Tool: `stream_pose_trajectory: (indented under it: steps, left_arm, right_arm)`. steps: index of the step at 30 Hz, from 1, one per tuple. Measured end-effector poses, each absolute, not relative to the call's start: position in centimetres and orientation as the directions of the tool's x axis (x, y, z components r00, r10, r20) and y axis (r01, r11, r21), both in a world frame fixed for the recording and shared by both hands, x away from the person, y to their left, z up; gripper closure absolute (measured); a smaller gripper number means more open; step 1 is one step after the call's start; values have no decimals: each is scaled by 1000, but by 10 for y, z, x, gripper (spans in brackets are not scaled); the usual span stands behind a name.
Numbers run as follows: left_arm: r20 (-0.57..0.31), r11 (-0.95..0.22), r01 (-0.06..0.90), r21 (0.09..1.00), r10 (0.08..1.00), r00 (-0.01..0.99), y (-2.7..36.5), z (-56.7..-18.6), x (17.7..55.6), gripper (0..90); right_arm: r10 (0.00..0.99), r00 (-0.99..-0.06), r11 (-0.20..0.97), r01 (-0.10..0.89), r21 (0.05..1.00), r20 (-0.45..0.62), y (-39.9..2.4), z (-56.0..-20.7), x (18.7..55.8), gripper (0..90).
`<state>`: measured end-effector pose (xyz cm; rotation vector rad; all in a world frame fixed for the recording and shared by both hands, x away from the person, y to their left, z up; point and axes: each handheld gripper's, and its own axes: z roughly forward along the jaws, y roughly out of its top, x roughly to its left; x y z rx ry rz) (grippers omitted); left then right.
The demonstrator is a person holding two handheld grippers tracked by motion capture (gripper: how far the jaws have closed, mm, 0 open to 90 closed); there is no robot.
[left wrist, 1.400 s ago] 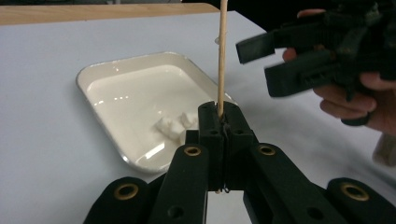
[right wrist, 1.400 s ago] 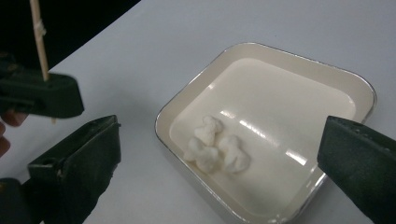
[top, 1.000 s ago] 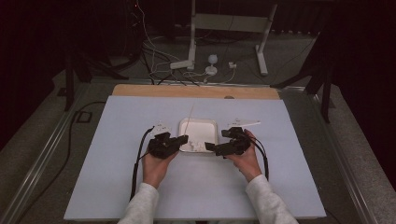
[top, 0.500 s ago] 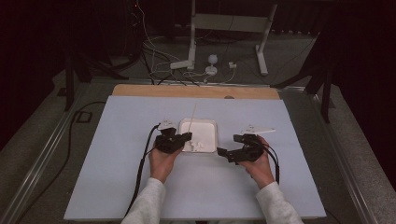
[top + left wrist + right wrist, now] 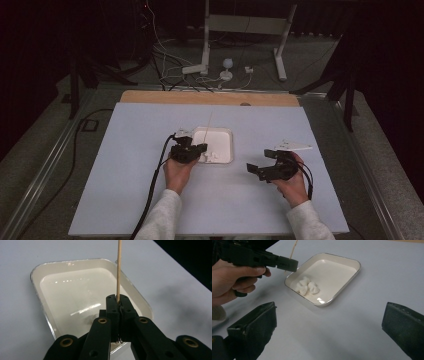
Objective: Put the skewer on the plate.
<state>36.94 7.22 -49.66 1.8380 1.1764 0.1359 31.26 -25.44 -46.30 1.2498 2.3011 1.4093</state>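
Left gripper view showed a thin wooden skewer (image 5: pixel 119 267) clamped upright between the left gripper (image 5: pixel 117 302) fingers, poised over the white tray (image 5: pixel 45 302) on the bench, probably to spear the white pieces (image 5: pixel 307 288) inside. Right gripper (image 5: pixel 264 162) hovered well aside, fingers wide apart and empty, likely leaving room.

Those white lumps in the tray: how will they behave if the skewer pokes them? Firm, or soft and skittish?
The white lumps look puffy and rounded, so probably soft and light. On the glossy tray they may slide rather than get pierced. The thin skewer, clamped in the left gripper, could flex if pressed hard.
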Motion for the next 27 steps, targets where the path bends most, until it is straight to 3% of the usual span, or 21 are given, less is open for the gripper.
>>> stream_pose_trajectory:
  steps: [18, 27]
  left_arm:
    - [-388, -58, 724, 688, 813, 433, 70, -514, 374, 884]
    - [-410, -32, 735, 677, 814, 412, 70, -520, 373, 779]
  right_arm:
    - [725, -633, 181, 556, 811, 272, -264, -459, 308, 0]
    - [722, -638, 188, 552, 813, 267, -262, -458, 307, 0]
